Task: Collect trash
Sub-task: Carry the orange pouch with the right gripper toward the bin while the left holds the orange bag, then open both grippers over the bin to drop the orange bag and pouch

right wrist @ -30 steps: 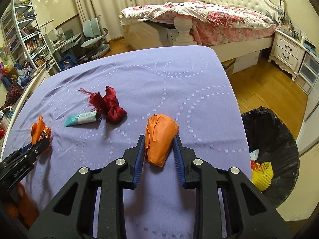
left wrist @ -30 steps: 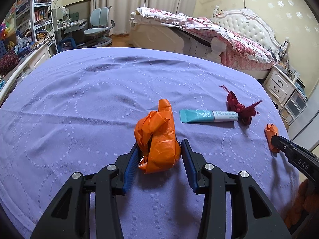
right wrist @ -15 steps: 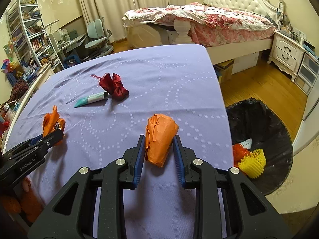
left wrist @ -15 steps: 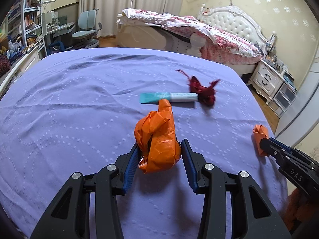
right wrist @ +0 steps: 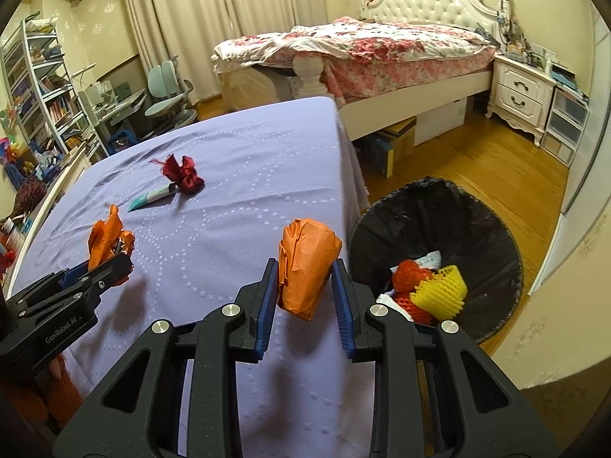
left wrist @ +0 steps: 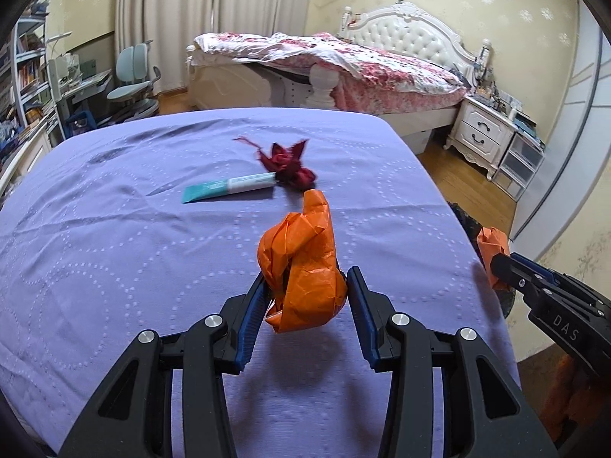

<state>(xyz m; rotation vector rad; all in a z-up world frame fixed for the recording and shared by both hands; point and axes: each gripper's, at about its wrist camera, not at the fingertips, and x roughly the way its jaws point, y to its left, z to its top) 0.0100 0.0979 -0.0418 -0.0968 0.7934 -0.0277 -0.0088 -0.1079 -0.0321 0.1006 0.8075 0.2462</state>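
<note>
Two orange paper wads are held, one pinched in the left fingers [left wrist: 305, 290], one [right wrist: 305, 267] in the right fingers [right wrist: 305, 286]. Just right of the right fingers sits the trash bin [right wrist: 496, 225], so that hand is nearer.

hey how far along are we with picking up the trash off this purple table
Partly done. Some trash already lies in the black-lined bin, including a yellow foam net. In hand: the left gripper is shut on one orange paper wad, and the right gripper is shut on another orange wad near the table's bin-side edge. Left on the purple table: a teal tube and a dark red ribbon scrap.
</note>
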